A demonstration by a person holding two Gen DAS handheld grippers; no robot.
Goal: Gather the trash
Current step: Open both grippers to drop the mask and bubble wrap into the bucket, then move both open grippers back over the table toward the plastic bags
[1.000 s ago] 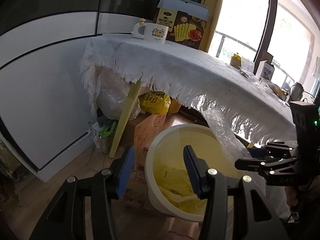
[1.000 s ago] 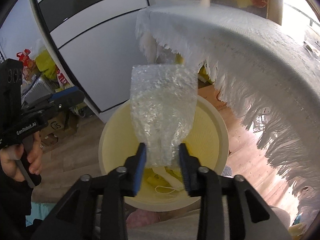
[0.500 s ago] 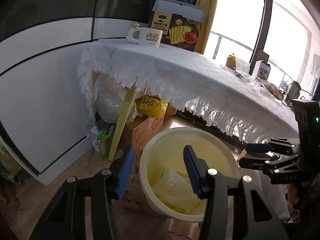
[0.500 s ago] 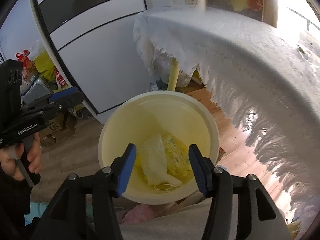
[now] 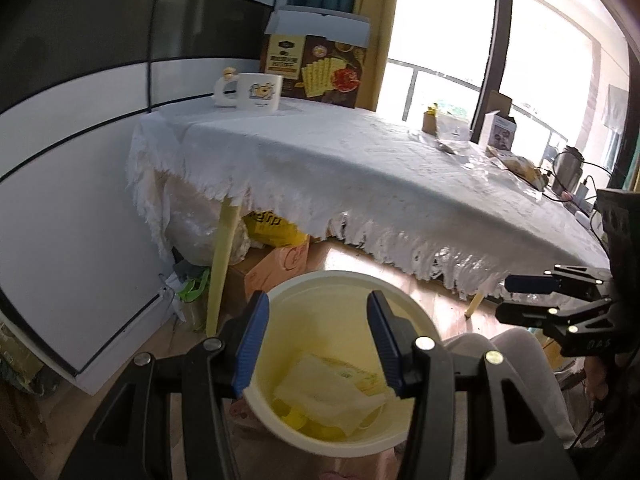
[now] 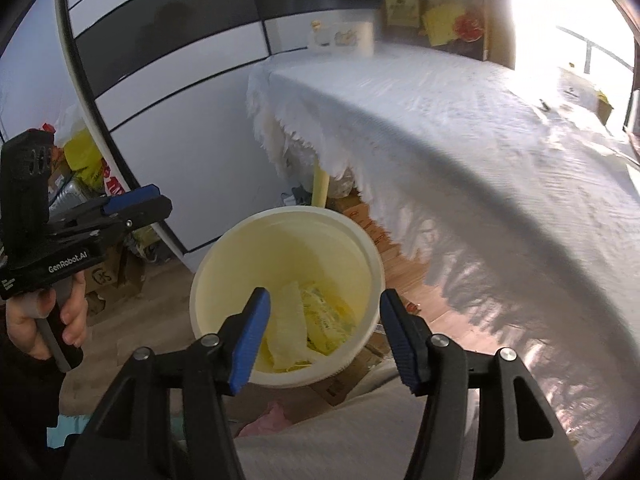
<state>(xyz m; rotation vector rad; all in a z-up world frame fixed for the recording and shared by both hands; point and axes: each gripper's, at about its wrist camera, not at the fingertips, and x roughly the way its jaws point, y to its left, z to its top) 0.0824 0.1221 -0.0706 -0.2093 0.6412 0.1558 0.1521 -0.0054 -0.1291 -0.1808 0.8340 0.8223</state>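
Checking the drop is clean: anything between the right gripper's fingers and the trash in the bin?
Nothing. In the right wrist view the right gripper stands open and empty above the bin, with bare air down to the clear plastic wrap inside.

Table [image 5: 360, 168] under white fringed cloth [image 5: 304, 184]: mug [image 5: 256, 92] and snack box [image 5: 316, 68] at far corner; small boxes [image 5: 500, 132], possibly a kettle [image 5: 566, 170], toward window end. Wooden floor [image 6: 172, 312] carries cream bin [image 6: 372, 256].
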